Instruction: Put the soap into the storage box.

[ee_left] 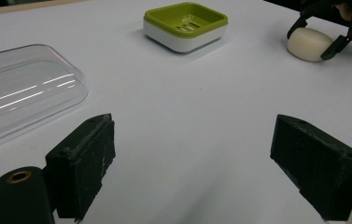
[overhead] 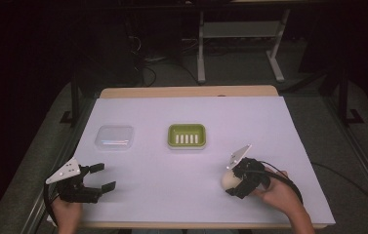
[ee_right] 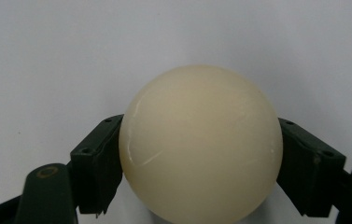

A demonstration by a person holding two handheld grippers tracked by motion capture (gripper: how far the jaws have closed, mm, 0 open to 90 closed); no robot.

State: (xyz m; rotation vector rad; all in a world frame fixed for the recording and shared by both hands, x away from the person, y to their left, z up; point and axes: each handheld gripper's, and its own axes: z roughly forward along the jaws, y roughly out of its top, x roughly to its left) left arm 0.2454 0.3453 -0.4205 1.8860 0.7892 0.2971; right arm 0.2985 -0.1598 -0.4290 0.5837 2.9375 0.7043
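A cream soap bar (overhead: 228, 181) (ee_right: 200, 144) lies on the white table sheet at the front right. My right gripper (overhead: 232, 182) (ee_right: 200, 163) is shut on it, one jaw pressed to each side. In the left gripper view the soap bar (ee_left: 310, 43) rests on the sheet with the right gripper (ee_left: 311, 45) around it. My left gripper (overhead: 104, 176) (ee_left: 192, 158) stands open at the front left with nothing between its jaws. A green and white soap dish (overhead: 172, 129) (ee_left: 155, 16) sits empty at the middle of the table.
A clear plastic lid (overhead: 114, 136) (ee_left: 19, 93) lies left of the soap dish. The white sheet (overhead: 172, 175) covers the table nearly to its edges. Table legs and cables stand on the floor beyond the far edge.
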